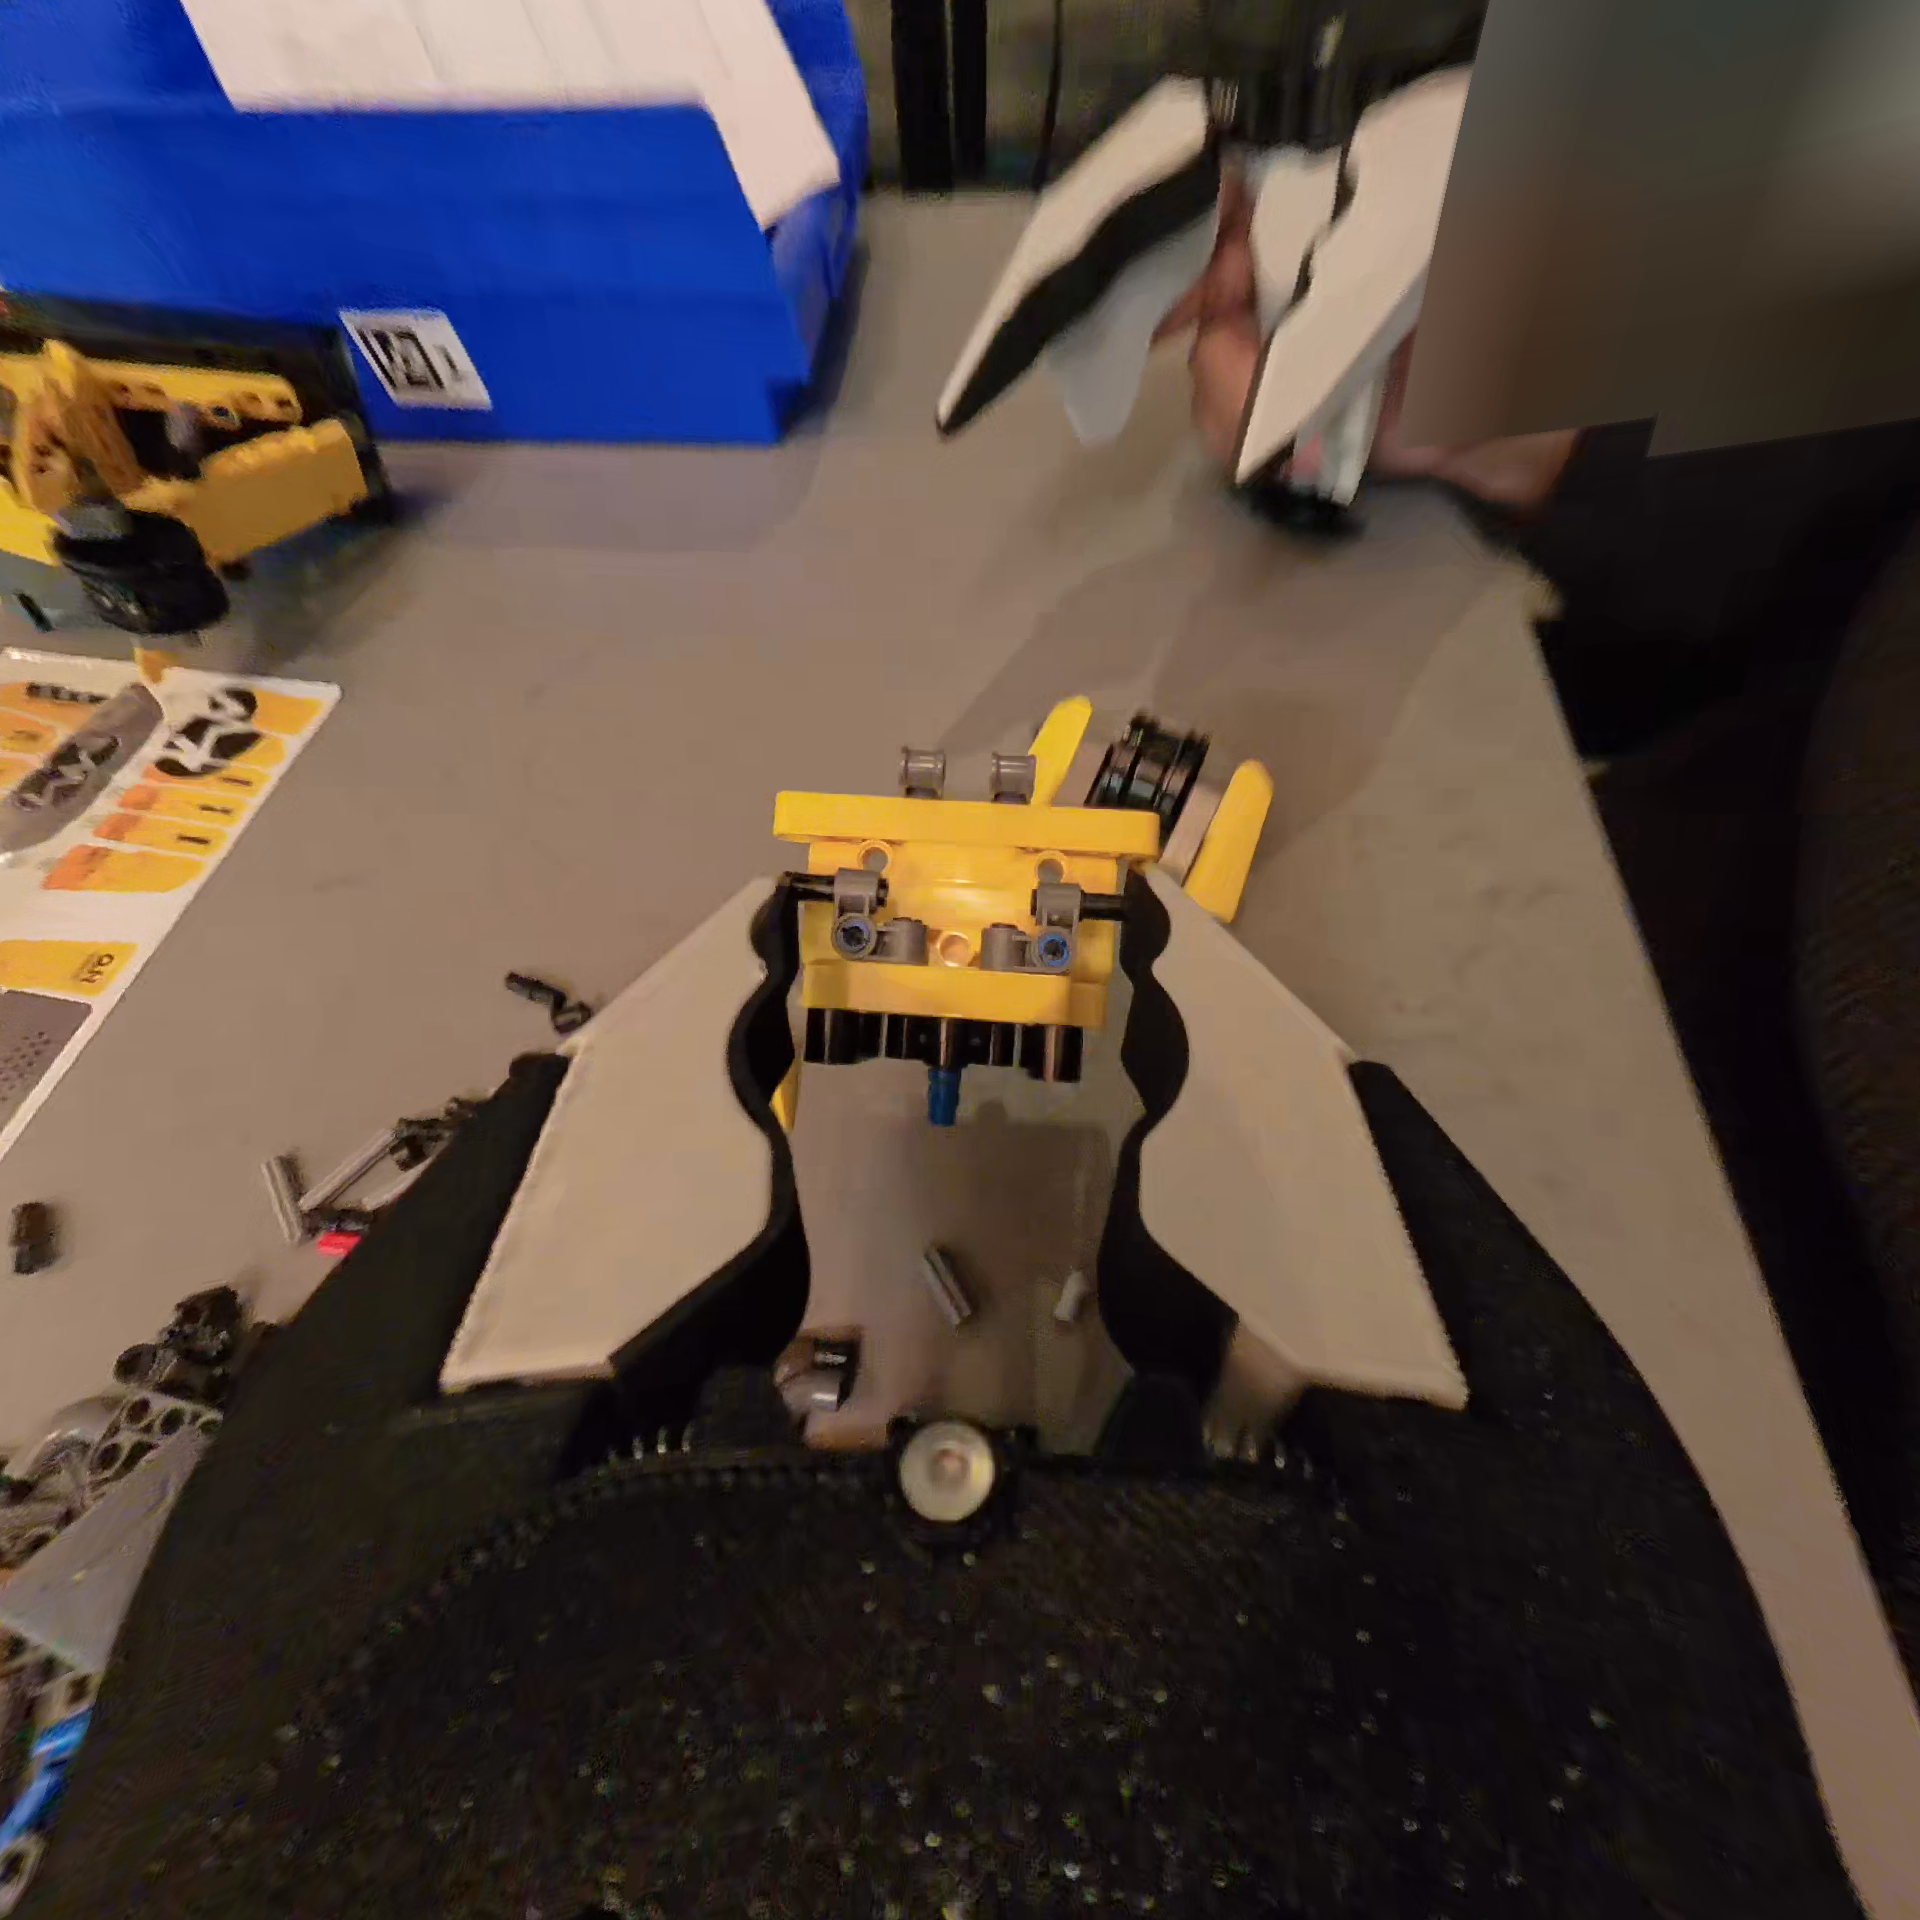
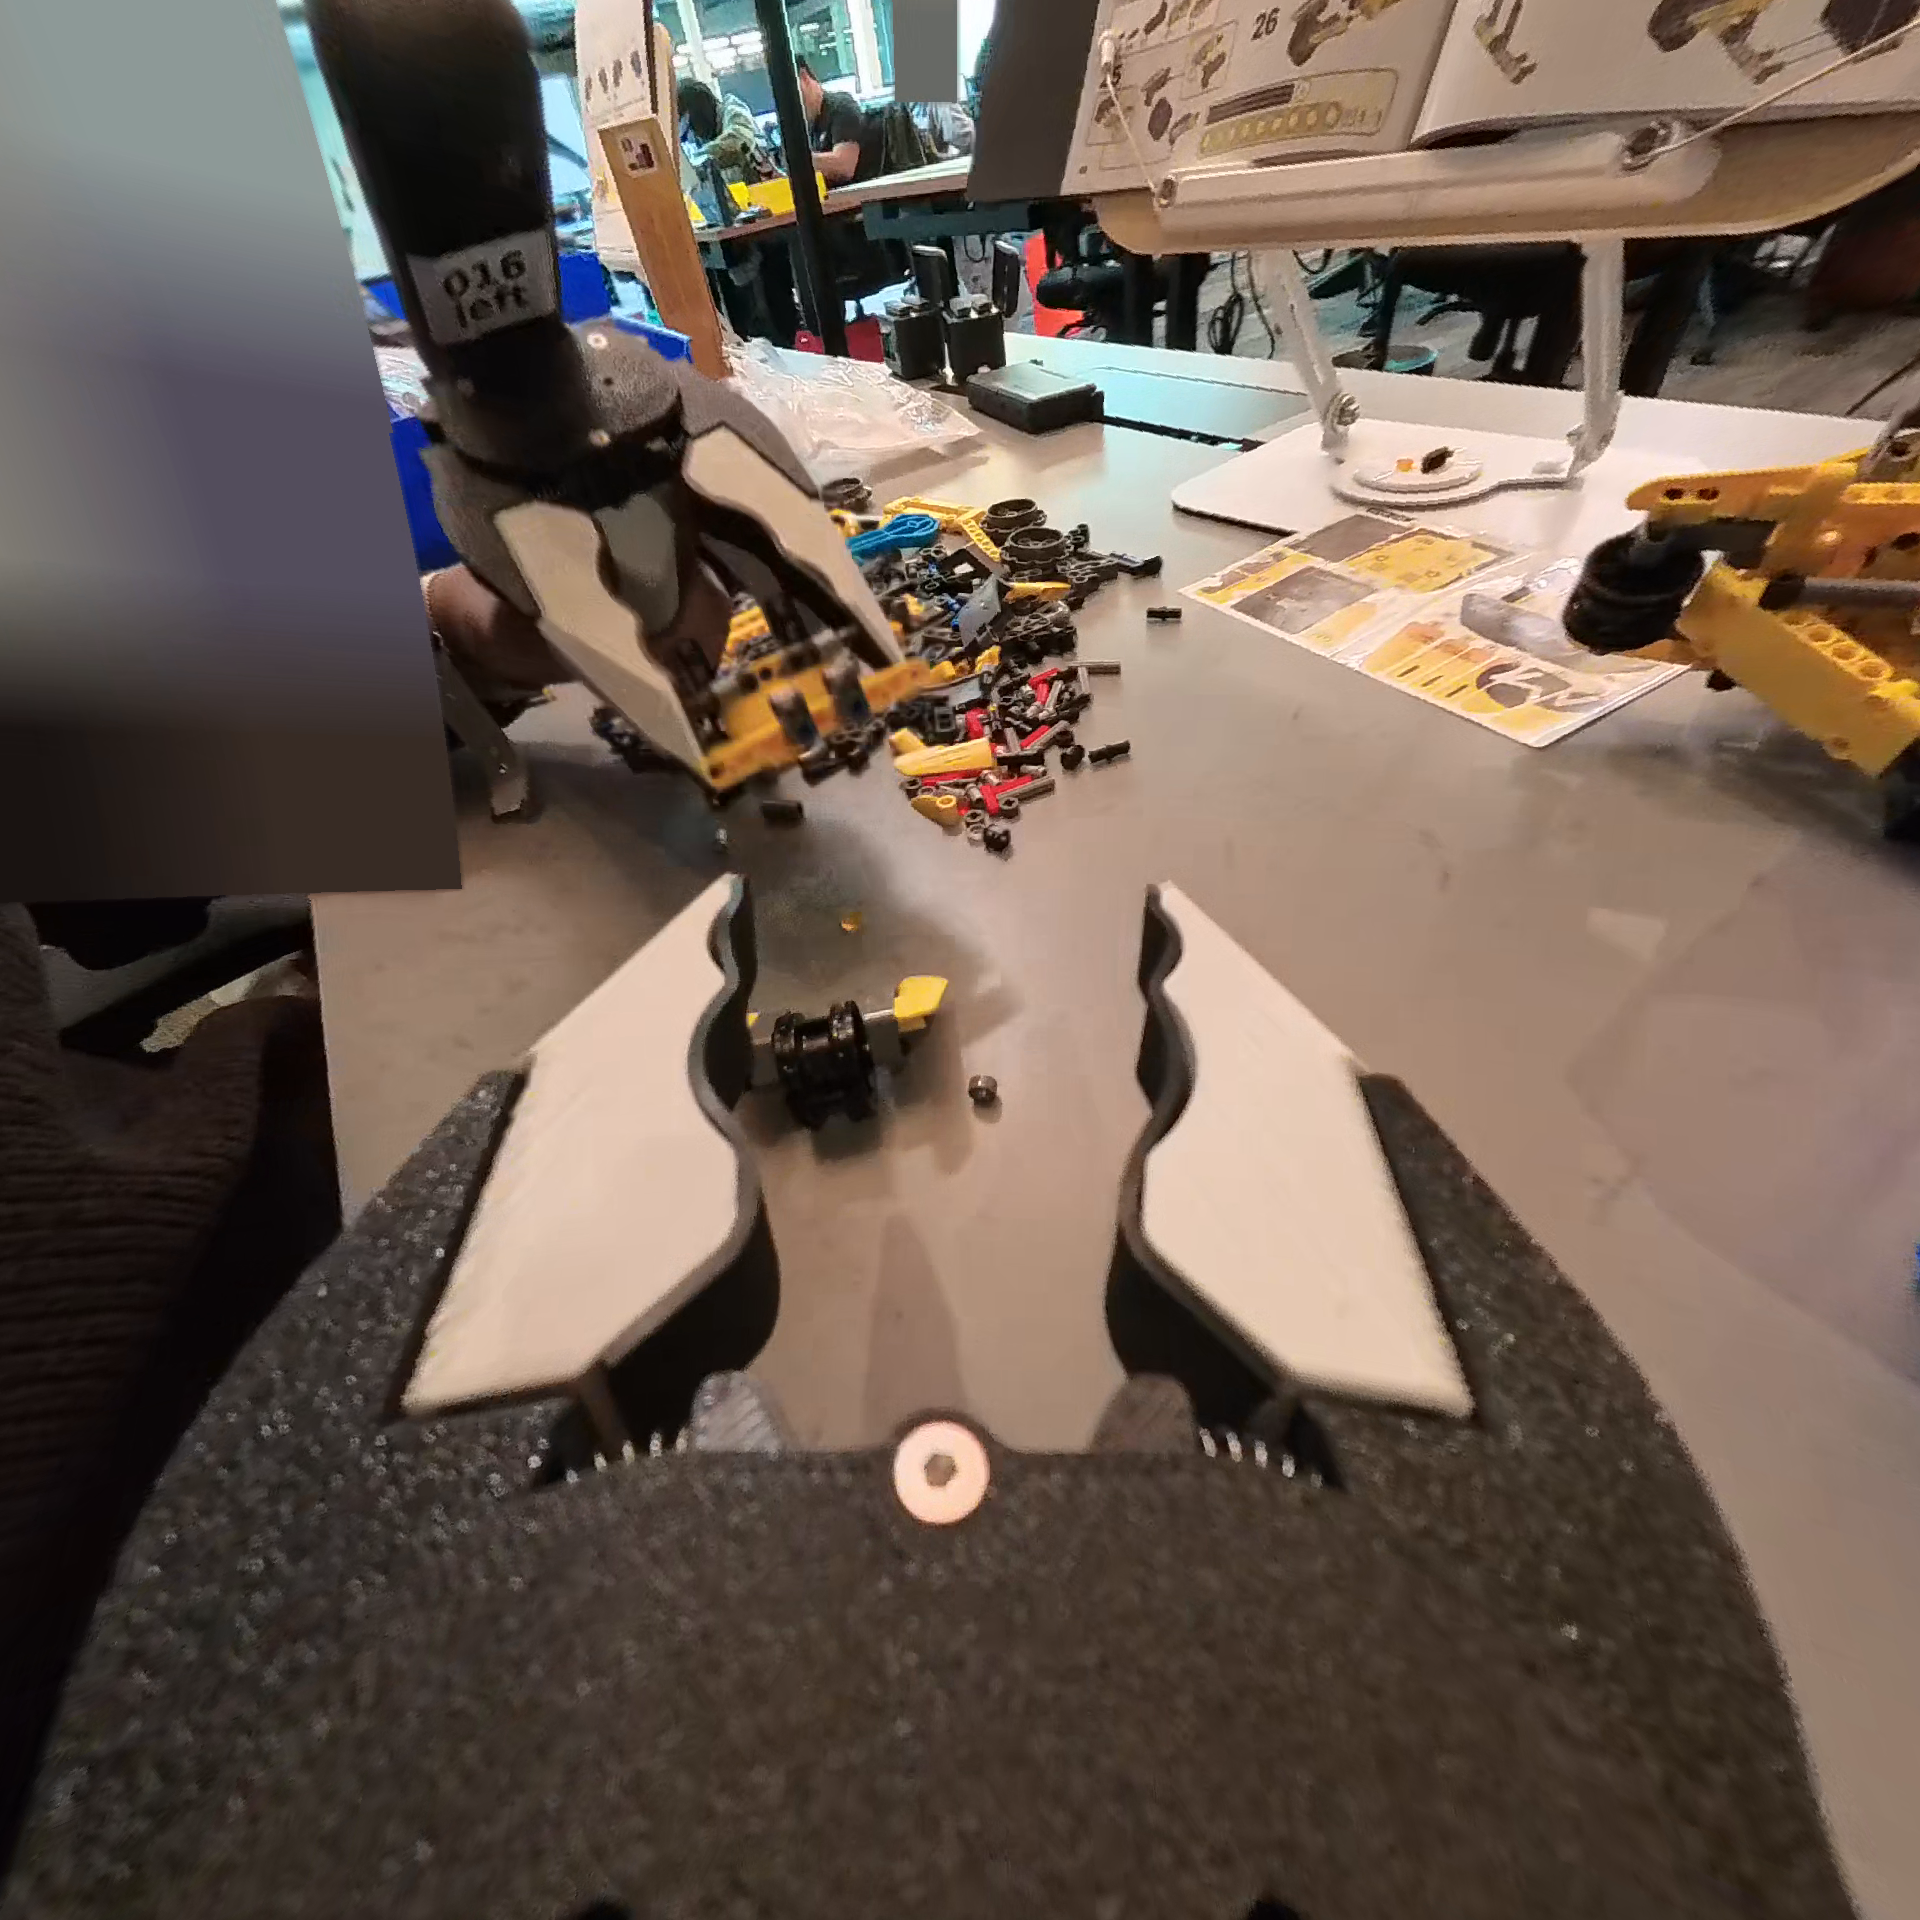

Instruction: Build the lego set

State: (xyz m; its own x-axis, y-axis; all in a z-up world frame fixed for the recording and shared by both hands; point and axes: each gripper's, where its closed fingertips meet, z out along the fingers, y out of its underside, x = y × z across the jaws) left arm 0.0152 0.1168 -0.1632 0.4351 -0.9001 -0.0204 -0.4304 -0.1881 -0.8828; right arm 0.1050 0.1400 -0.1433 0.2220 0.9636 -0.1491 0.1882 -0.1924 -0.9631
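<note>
Left claw [image 1: 961,894] clamps the yellow block [image 1: 961,925] above the bench [image 1: 623,644]; right claw [image 2: 945,904] gapes empty near block, wheel piece [image 2: 831,1049] at its left finger. Thin side grip; block could twist loose.

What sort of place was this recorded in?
Probably a shared workshop or lab: a grey worktable with a pile of loose building-toy parts, an instruction booklet on a stand, and people at desks behind.
</note>
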